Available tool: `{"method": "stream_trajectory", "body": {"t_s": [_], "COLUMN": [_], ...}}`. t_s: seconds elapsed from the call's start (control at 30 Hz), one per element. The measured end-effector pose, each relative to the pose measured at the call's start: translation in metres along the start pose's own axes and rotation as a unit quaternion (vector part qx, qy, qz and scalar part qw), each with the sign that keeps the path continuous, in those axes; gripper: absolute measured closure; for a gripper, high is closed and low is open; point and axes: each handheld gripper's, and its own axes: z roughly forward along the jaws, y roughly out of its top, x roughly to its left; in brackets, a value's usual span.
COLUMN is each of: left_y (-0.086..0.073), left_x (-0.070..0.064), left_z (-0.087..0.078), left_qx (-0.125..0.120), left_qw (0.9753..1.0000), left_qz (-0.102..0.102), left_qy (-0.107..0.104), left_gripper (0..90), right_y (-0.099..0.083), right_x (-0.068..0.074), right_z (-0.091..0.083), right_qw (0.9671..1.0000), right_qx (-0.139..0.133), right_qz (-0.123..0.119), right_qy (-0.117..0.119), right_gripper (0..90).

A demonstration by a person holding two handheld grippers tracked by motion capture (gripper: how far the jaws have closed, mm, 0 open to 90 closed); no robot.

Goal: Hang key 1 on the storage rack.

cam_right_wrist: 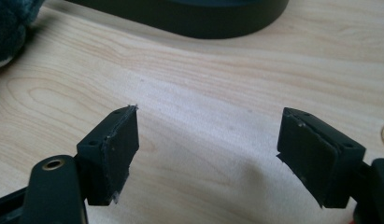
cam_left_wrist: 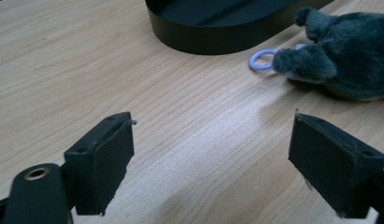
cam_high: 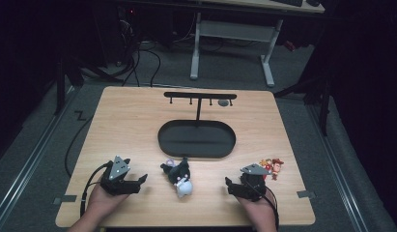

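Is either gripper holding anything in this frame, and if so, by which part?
Nothing is held. The left gripper and the right gripper both stand open over bare table; the plush toy lies between them, untouched.

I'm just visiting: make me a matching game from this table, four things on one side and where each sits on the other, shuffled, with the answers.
Things:
1. grey plush toy
2. small red figures
3. black oval tray
4. black hook rack

Places:
A. far side of the table, behind the tray
B. between the two grippers
C. middle of the table
D. beside the right gripper

Pairs: 1-B, 2-D, 3-C, 4-A
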Motion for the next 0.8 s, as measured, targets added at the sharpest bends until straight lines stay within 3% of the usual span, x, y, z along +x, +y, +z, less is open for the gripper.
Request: {"method": "stream_trajectory", "body": {"t_s": [0.1,0.23,0.53,0.8], "left_y": [0.001,0.002,0.002,0.003], "left_x": [-0.001,0.001,-0.001,-0.003], "left_z": [0.0,-0.003,-0.002,-0.002], "left_qx": [0.004,-0.004,0.0,-0.001], "left_qw": [0.9999,0.9999,1.0,0.9998], "left_qz": [0.015,0.008,0.01,0.014], "left_qy": [0.007,0.006,0.0,-0.012], "left_gripper": [10.1,9.5,9.0,10.8], "right_y": [0.0,0.002,0.007,0.016], "right_x": [-0.001,-0.002,0.0,0.005], "right_z": [-0.001,-0.002,-0.005,-0.002], "right_qw": [0.9998,0.9994,0.9979,0.9938], "right_qx": [0.017,0.034,0.065,0.106], "right_qz": [0.0,0.01,0.001,-0.022], "right_qy": [-0.006,0.0,0.004,0.022], "right_gripper": [20.9,20.8,20.2,20.1]}}
